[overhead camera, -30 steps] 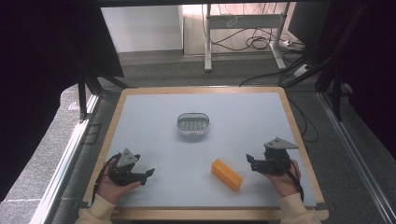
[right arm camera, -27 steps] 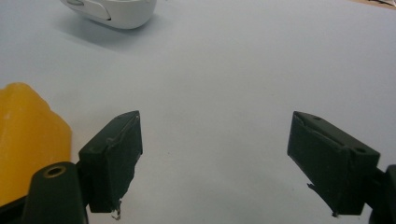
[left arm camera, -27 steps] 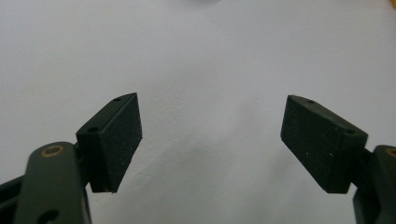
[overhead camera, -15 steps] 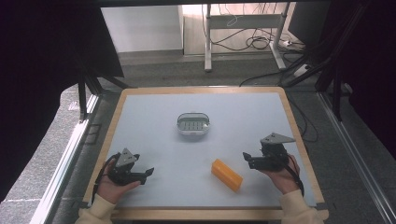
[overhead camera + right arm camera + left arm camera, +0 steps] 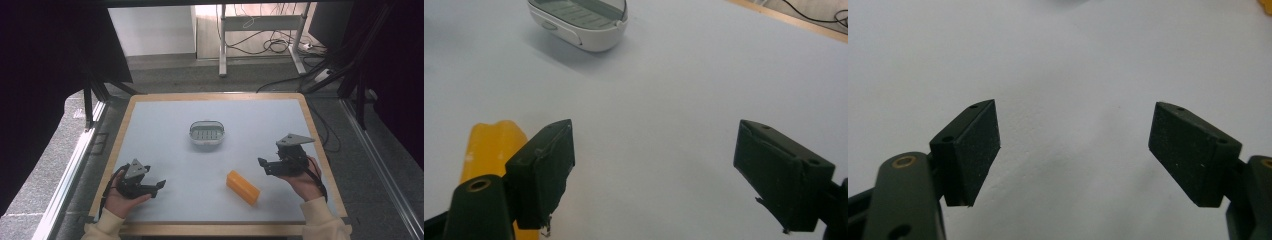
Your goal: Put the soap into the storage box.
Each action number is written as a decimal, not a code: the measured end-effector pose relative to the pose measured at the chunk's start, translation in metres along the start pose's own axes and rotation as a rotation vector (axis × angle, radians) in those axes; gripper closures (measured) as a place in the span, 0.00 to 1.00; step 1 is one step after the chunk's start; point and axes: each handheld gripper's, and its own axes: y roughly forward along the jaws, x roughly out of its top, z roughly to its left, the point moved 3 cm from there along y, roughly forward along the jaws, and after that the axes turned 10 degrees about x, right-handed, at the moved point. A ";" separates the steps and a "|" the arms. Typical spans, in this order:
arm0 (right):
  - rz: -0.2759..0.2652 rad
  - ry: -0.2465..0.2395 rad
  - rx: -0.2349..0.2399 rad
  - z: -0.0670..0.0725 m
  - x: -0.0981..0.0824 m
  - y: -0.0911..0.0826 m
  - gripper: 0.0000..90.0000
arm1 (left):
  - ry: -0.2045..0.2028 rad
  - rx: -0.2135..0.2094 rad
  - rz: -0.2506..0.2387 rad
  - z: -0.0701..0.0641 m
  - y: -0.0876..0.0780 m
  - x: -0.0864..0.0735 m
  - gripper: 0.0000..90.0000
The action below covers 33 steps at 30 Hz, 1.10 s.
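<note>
The left gripper sits low in the lower left of the high view, held in the person's left hand at the near edge of the white table, its jaws pointing toward the right of the frame. In the left gripper view its two black pads stand wide apart with only bare table surface between them — it holds nothing. A sliver of yellow shows at the top right corner of that view.

The right gripper is at the lower right of the high view, held in the right hand, a grey three-cornered plate on top, jaws aimed toward the left of the frame. In the right gripper view its jaws are also spread wide and empty.

The yellow block lies flat on the table in the lower middle of the high view, slanted, just left of and a little nearer than the right gripper's jaws, apart from them. In the right gripper view the yellow block sits at the lower left, partly hidden behind the left-hand jaw and outside the gap.

Farther off, at the centre of the high view, a small white oval dish with a grey ribbed insert rests on the table — well apart from both grippers. The right gripper view shows the dish at its upper left.

Beyond the table's wooden rim, at the top of the high view, are cables on the floor and metal legs.
</note>
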 end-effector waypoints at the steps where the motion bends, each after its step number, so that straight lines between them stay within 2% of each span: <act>1: 0.000 -0.005 0.002 0.001 0.002 -0.001 0.19 | 0.003 0.001 0.003 0.000 0.000 0.000 0.23; 18: 0.011 -0.067 0.058 0.019 0.024 -0.005 0.19 | 0.006 0.003 0.001 0.002 -0.001 0.000 0.22; 25: 0.017 -0.076 0.082 0.025 0.029 -0.003 0.20 | 0.002 0.002 -0.003 0.002 -0.001 0.000 0.23; 27: 0.011 -0.075 0.105 0.028 0.029 -0.004 0.20 | 0.003 0.002 -0.003 0.002 -0.001 0.000 0.23; 33: 0.010 -0.089 0.115 0.037 0.032 -0.008 0.20 | 0.008 0.001 -0.003 0.001 -0.001 0.000 0.23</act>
